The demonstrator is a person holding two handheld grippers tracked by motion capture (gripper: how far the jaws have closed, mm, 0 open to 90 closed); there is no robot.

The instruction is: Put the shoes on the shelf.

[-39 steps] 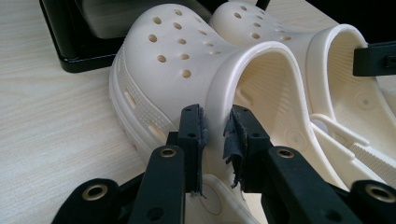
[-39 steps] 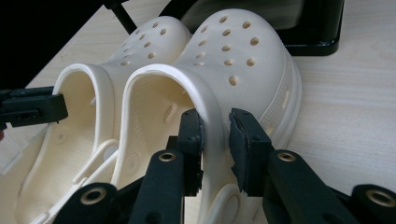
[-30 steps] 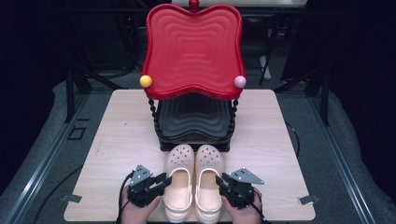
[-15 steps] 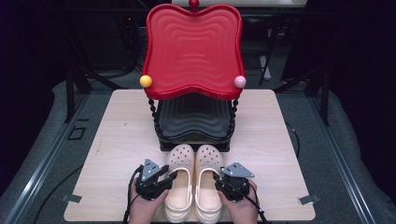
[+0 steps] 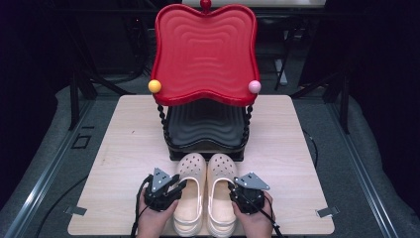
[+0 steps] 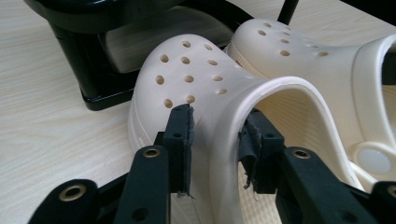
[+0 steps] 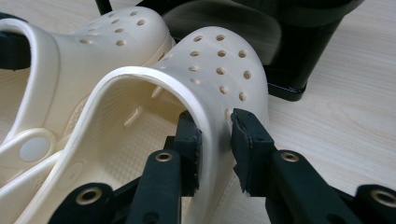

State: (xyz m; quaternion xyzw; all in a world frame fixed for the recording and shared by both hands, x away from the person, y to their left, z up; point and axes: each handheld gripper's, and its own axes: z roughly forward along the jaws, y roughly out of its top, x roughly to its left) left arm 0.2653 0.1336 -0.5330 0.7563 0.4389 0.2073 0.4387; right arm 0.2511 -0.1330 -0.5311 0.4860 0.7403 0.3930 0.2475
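Observation:
Two cream perforated clogs stand side by side at the table's front, toes toward the rack. My left gripper (image 5: 177,186) straddles the outer side wall of the left clog (image 5: 190,198). In the left gripper view the left gripper (image 6: 217,135) has one pad outside and one inside the left clog's (image 6: 201,79) wall, pressing on it. My right gripper (image 5: 232,191) holds the right clog (image 5: 221,198) the same way. In the right gripper view the right gripper (image 7: 215,135) pinches the right clog's (image 7: 219,60) rim. Both pairs of jaws have just been closing on these walls.
A two-tier rack stands mid-table just beyond the clogs' toes, with a red wavy upper shelf (image 5: 205,49) and a black lower shelf (image 5: 205,126). The light wooden table (image 5: 124,148) is bare on both sides of it. Dark floor and rails surround the table.
Both grippers have shifted slightly inward onto the clogs' outer sides. The clogs and the rack stay where they were.

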